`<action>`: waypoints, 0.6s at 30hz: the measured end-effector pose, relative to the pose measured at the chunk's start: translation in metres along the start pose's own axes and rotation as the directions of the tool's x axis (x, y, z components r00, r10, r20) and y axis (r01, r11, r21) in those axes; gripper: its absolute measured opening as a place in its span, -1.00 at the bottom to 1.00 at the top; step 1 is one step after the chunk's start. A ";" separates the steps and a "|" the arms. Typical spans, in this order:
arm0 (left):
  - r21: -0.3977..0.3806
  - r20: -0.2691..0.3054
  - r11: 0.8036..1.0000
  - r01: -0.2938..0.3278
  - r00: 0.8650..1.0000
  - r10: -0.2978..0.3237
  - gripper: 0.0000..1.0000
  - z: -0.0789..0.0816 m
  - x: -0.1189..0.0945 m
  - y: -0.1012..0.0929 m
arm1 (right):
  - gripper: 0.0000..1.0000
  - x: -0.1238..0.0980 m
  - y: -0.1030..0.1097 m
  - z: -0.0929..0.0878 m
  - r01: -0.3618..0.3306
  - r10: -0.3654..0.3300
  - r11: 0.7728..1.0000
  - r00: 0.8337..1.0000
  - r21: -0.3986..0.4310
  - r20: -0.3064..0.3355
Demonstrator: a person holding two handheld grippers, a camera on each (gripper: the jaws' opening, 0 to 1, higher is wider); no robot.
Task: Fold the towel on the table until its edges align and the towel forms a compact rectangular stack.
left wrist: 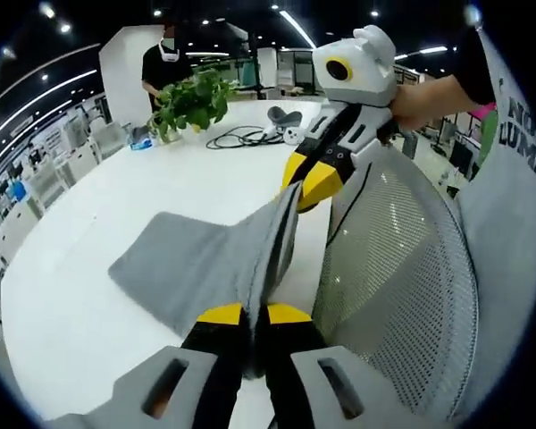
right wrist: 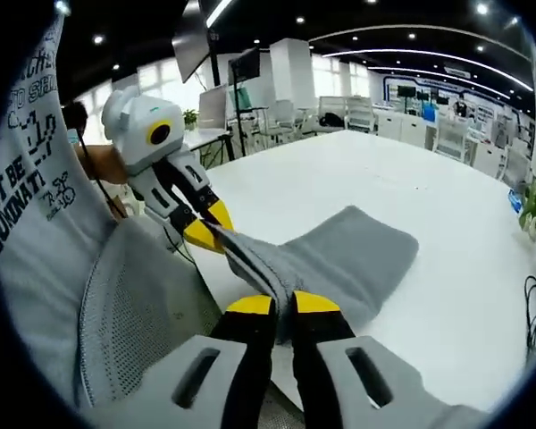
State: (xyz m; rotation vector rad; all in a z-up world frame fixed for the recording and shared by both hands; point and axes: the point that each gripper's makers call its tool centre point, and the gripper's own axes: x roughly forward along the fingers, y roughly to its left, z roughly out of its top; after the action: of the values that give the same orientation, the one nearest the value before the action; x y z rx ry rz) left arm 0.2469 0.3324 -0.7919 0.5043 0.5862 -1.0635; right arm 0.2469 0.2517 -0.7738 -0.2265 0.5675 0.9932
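At the near edge of the white worktop [left wrist: 161, 188], a fold is under way but not finished.

Both tongs are clamped on the grey towel [left wrist: 196, 268]: the left tongs [left wrist: 253, 313] pinch one end of its near edge, and the right tongs [right wrist: 282, 304] pinch the other end of that edge, which runs taut and raised between them. The towel's far part lies flat on the worktop, so the lifted edge has yet to be carried over and laid down on the far edge. No compact stack has formed; I judge this an early fold, with alignment of the edges and at least one further fold to come. A mesh chair back [left wrist: 393, 268] stands just beside the worktop, and a potted plant [left wrist: 192, 103] sits well apart at its far side.
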 end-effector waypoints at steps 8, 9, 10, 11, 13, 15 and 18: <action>0.006 0.042 0.999 -0.033 0.999 0.033 -0.86 0.017 0.000 0.026 | -0.93 0.002 -0.020 0.017 0.006 -0.006 0.999 1.000 -0.031 0.011; 0.008 0.045 0.999 -0.040 0.998 0.039 -0.86 0.019 0.001 0.030 | -0.93 0.002 -0.023 0.021 0.010 -0.009 1.000 1.000 -0.028 0.019; 0.011 0.047 0.999 -0.049 0.998 0.049 -0.86 0.020 0.002 0.033 | -0.94 0.003 -0.026 0.023 0.012 -0.012 1.000 1.000 -0.024 0.025; 0.018 0.049 0.998 -0.058 0.997 0.057 -0.86 0.022 0.003 0.037 | -0.94 0.003 -0.029 0.026 0.015 -0.014 1.000 0.999 -0.023 0.029; 0.023 0.054 0.997 -0.069 0.996 0.067 -0.86 0.026 0.005 0.044 | -0.94 0.004 -0.036 0.032 0.022 -0.021 1.000 0.999 -0.017 0.038; 0.006 0.059 0.997 -0.071 0.996 0.070 -0.86 0.030 0.007 0.052 | -0.94 0.005 -0.044 0.037 0.022 -0.022 1.000 0.998 0.004 0.053; 0.013 0.067 0.997 -0.079 0.995 0.078 -0.86 0.036 0.010 0.065 | -0.94 0.005 -0.054 0.046 0.012 -0.015 0.999 0.997 0.032 0.070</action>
State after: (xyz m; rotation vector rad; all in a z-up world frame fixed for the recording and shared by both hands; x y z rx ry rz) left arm 0.3170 0.3288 -0.7650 0.4999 0.4954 -1.0076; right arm 0.3101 0.2467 -0.7423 -0.1662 0.5163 0.9746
